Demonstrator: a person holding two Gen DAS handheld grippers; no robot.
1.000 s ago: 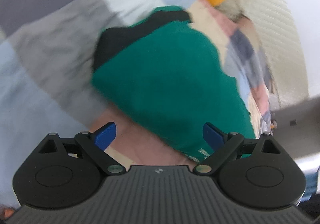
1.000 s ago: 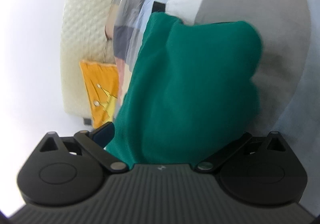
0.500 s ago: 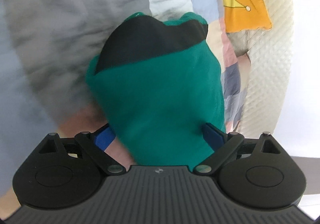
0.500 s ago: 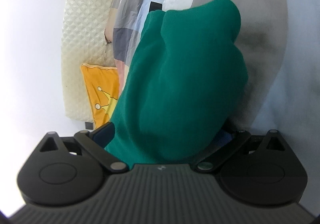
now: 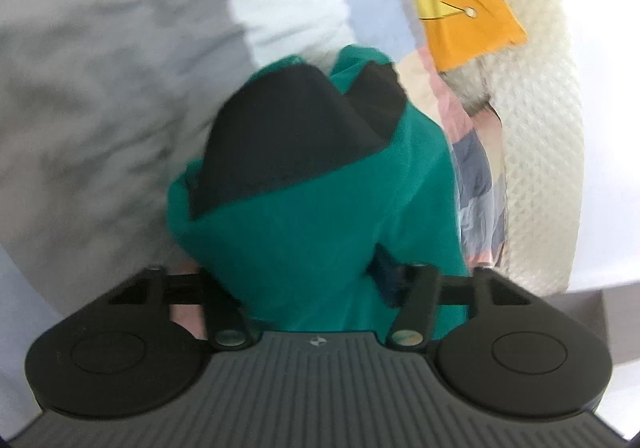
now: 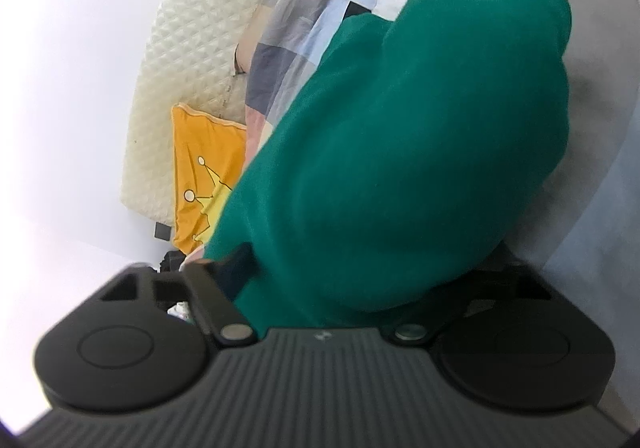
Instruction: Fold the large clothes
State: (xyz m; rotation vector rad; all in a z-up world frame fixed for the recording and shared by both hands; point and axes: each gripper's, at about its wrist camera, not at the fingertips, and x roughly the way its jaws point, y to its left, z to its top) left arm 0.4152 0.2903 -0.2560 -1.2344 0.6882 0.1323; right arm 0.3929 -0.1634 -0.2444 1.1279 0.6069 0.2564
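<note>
While the patchwork bedspread (image 5: 100, 96) fills everything ahead of my claws, with a cream quilted headboard (image 5: 536, 152) beyond it and an orange cushion (image 5: 460, 4) leaning against that, the task's own thing sits right at my fingertips: a green garment (image 5: 320, 232) with a black panel (image 5: 296, 136), bunched into a soft mound on the bedspread.

Seen from my left claw (image 5: 304, 280), the green cloth runs back between the fingers and hides the left one; the blue pad of the other finger (image 5: 384, 268) presses into a fold. The jaws have just been closing, and they now pinch the cloth.

From my right claw (image 6: 360, 280), the same garment (image 6: 400, 152) bulges up over the jaws. They too have just been closing with fabric between them, but only the left finger (image 6: 236, 268) shows, its pad against the cloth; the far one is buried, so I read this as a grip without seeing both pads.

I judge this the gathering step, taking two edges before a fold. Next I would need to lift both holds together, draw them apart to spread the cloth, and keep the pinch from slipping.
</note>
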